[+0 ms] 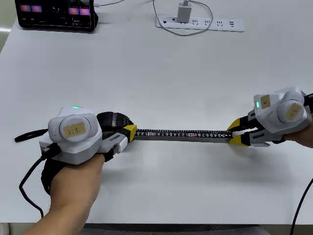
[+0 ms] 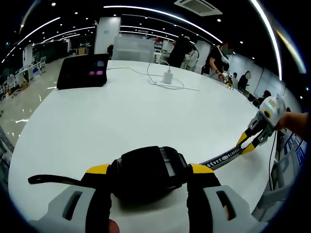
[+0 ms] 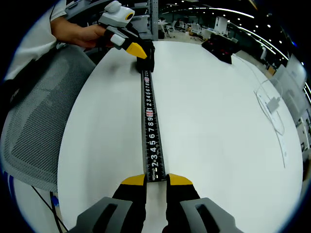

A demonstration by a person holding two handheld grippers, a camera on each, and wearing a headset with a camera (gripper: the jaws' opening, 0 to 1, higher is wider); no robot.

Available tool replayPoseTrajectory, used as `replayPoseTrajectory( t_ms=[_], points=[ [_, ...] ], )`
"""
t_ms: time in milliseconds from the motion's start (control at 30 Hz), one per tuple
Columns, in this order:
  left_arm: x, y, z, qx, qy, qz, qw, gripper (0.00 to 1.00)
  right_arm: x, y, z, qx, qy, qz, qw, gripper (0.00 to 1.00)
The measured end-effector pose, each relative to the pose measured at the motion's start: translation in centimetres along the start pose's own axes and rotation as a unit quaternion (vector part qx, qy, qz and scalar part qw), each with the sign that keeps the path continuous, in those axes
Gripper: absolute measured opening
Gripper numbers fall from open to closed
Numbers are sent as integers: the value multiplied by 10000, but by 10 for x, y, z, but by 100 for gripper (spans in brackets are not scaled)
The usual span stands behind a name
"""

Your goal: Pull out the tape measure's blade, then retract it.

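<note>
The left gripper [image 2: 149, 169] is clamping the black plastic tape measure case [image 1: 113, 122]; the right gripper [image 3: 156, 180] is pinching the extended dark numbered blade [image 1: 183, 133].

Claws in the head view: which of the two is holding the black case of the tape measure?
The left claw, at the picture's left, is shut on the black case; the right claw pinches the tip of the blade.

Tape case [image 2: 148, 172]: black plastic, matt w/ slight sheen. Blade [image 3: 152, 131] dark, smooth. Table [image 1: 161, 83] white, smooth, matt; chair [image 3: 34, 121] grey mesh cloth.
</note>
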State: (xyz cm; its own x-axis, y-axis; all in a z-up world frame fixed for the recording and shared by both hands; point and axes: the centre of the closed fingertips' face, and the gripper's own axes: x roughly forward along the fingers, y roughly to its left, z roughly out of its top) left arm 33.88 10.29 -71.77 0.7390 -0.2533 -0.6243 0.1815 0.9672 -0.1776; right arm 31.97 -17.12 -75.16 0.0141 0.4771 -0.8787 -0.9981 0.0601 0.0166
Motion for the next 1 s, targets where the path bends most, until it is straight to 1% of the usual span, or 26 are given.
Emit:
replayPoseTrajectory(
  t_ms=[167, 300, 667, 1000],
  points=[
    [0, 0, 0, 36, 33, 5, 10000, 58, 0, 0, 0, -23, 28, -12, 10000, 11],
    [0, 0, -1, 59, 68, 28, 10000, 57, 0, 0, 0, -99, 124, -3, 9999, 11],
    [-1, 1, -2, 52, 119, -21, 9999, 56, 1, 0, 1, -47, 143, 59, 9999, 10],
    [-1, 1, -2, 25, 129, -62, 9999, 56, 8, 3, 13, -112, 91, 128, 9998, 10]
  ],
)
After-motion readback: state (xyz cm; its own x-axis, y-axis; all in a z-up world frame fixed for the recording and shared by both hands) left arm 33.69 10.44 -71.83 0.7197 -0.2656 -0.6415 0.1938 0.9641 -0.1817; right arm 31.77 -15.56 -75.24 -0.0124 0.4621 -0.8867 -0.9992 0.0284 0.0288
